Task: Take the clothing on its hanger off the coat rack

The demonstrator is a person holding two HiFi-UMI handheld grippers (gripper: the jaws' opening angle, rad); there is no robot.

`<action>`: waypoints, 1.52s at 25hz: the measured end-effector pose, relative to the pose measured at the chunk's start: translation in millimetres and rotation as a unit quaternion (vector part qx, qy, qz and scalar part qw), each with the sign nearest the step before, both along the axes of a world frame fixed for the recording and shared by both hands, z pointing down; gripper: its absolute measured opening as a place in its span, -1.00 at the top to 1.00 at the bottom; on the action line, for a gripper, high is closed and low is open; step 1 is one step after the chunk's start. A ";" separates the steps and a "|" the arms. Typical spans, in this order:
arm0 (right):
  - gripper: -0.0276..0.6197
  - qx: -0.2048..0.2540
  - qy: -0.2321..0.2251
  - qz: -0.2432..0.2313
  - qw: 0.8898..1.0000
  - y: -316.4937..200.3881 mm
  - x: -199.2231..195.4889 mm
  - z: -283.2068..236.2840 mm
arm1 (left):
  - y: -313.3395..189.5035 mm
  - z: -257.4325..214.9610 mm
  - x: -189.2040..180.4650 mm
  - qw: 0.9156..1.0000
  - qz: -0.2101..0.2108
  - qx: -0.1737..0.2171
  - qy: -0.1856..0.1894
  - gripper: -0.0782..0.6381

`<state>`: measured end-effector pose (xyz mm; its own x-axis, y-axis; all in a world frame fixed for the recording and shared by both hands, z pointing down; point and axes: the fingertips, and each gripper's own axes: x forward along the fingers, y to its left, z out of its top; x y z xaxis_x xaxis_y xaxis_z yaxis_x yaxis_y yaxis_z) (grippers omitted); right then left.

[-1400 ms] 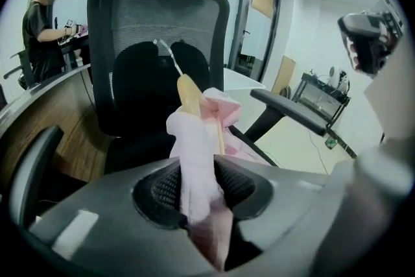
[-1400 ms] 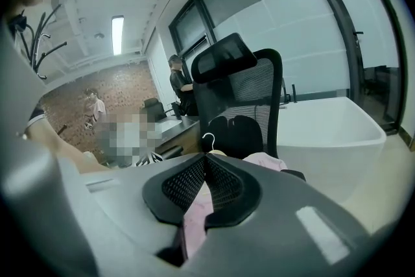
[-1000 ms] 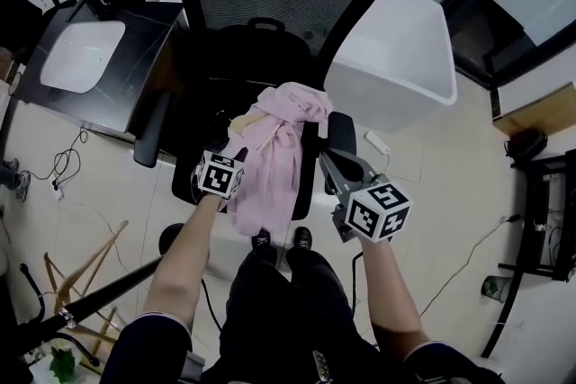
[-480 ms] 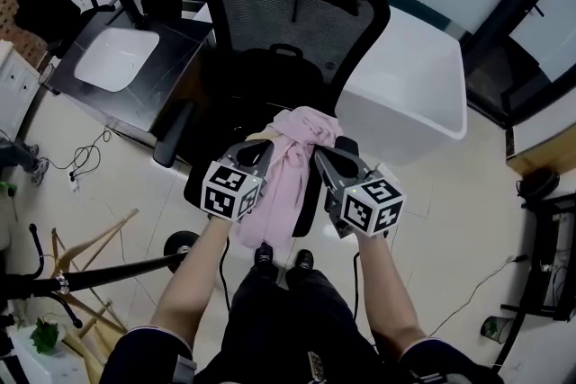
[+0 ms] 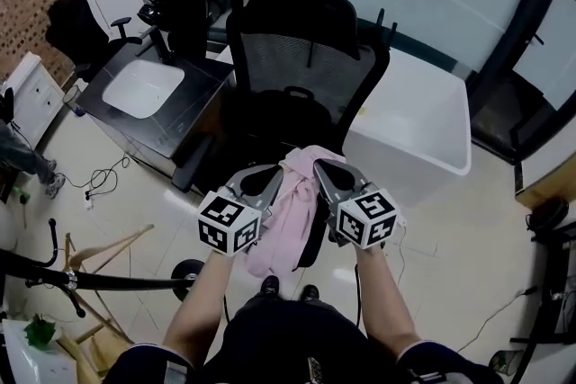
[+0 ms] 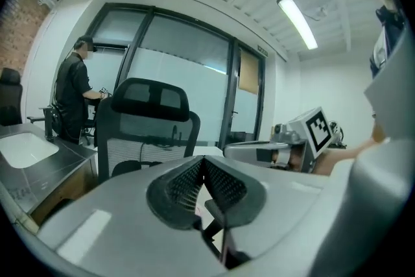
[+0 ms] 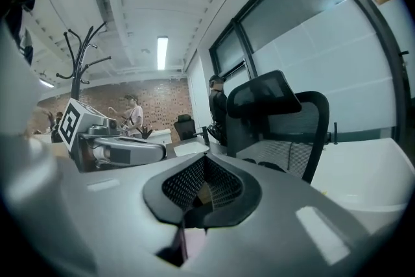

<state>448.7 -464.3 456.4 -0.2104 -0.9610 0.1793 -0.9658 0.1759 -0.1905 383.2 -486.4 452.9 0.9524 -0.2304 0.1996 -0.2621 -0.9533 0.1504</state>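
Here, in the head view from above, a white tub (image 5: 423,117) stands right of centre, just beside a black office chair (image 5: 306,67); only its smooth white inside shows. At upper left a shallow white basin (image 5: 142,89) sits on a dark bench (image 5: 193,117); its contents cannot be made out.

Two bare forearms rise from the bottom edge, side by side, each ending in a marker cube. Both tools point away from the person toward the chair, roughly level.

The left hand-held gripper (image 5: 270,175) has its ribbed pads pressed together; whether any cloth is pinched there I cannot tell. The right hand-held gripper (image 5: 322,168) is clamped on a tan sliver, apparently the hanger (image 7: 203,192), with pink showing just beneath it.

The pink clothing (image 5: 290,225) hangs bunched in the lower centre, between the two tools and touching both, its top at the jaw tips and its tail in front of the chair seat. The coat rack (image 7: 83,52) shows its hooked top at upper left of the right gripper view; the clothing is off it.
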 end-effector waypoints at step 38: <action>0.91 0.040 0.023 -0.051 0.998 -11.4 -24.3 -50.9 | -1.8 -25.2 -1.5 1.000 0.004 0.018 0.011 0.75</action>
